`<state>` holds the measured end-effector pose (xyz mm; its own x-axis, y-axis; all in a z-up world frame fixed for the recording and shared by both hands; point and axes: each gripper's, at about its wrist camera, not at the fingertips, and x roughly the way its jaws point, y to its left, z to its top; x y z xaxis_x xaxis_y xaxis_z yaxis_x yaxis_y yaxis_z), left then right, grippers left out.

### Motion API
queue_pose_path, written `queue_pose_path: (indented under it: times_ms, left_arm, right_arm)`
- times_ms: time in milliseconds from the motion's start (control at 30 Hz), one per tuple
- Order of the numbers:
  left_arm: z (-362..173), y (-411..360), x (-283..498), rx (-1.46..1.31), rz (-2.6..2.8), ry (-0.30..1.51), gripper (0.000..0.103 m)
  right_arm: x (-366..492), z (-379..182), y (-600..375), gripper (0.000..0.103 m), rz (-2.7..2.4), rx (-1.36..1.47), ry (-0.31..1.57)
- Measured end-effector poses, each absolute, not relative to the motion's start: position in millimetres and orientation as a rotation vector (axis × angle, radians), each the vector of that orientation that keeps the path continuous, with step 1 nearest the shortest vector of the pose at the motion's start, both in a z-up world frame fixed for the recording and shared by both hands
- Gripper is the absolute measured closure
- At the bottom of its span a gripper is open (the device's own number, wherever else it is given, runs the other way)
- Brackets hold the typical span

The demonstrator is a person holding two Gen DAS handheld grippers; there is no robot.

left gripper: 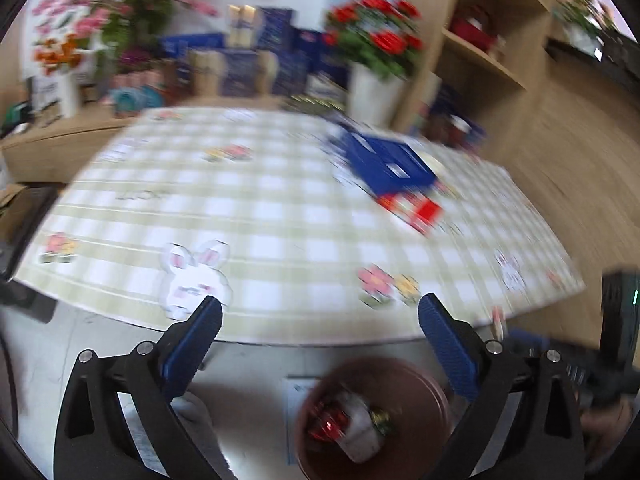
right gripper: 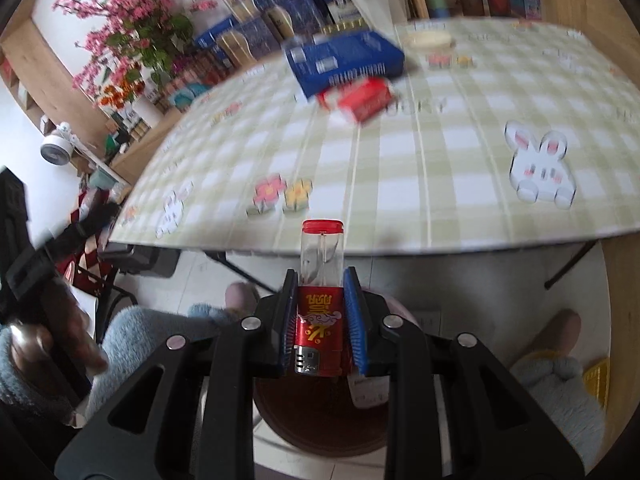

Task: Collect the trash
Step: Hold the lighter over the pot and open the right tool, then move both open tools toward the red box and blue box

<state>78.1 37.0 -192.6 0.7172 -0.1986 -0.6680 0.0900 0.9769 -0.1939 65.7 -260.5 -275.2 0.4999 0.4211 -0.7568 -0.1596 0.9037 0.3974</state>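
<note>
**Right gripper** [right gripper: 320,320]: your jaws were closed on a small clear bottle [right gripper: 321,280] with a red cap and a red-and-gold label, gripped across the label with the cap pointing away from you. The bottle hung past the table edge, above a brown bin [right gripper: 320,428] on the floor; in the right wrist view the bin's rim showed directly below the fingers.

**Left gripper** [left gripper: 320,312]: your jaws stood wide apart and held nothing. It sat off the near edge of the table, with the same brown bin [left gripper: 420,380] below and between its fingers.

**Bin contents**: a red foil wrapper [left gripper: 326,420] and a pale crumpled packet [left gripper: 362,428] lay inside, so some collection appeared done.

**Table** [left gripper: 260,208]: green-checked cloth with rabbit and flower prints. A blue box [left gripper: 384,164] and a red-and-white packet [left gripper: 416,208] lay touching each other, well apart from both grippers. Blur left it uncertain whether these were trash.

**Step in hand (judged)**: carrying the bottle to the bin, at the point of release.

**Next move (judged)**: you needed the bottle centred over the bin mouth, then the right jaws opened so that it fell clear of the rim. The left gripper was free for the red-and-white packet, should that count as trash.
</note>
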Motion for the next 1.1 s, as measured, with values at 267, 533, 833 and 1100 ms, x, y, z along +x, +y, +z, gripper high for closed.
queue_pose_path:
  times_ms: [267, 533, 833, 1100]
  left_arm:
    - [-200, 59, 80, -0.225, -0.085, 0.788, 0.006]
    - [-208, 54, 76, -0.175, -0.081, 0.804, 0.006]
    - [-213, 47, 77, -0.141, -0.099, 0.812, 0.006]
    - [-215, 47, 77, -0.141, -0.098, 0.809, 0.006]
  right_arm:
    - [66, -306, -254, 0.074, 0.326, 0.294, 1.122]
    - [67, -304, -270, 0.016, 0.244, 0.320, 1.103]
    - [73, -298, -288, 0.006, 0.137, 0.316, 1.040]
    - [71, -284, -297, 0.006, 0.145, 0.358, 0.912]
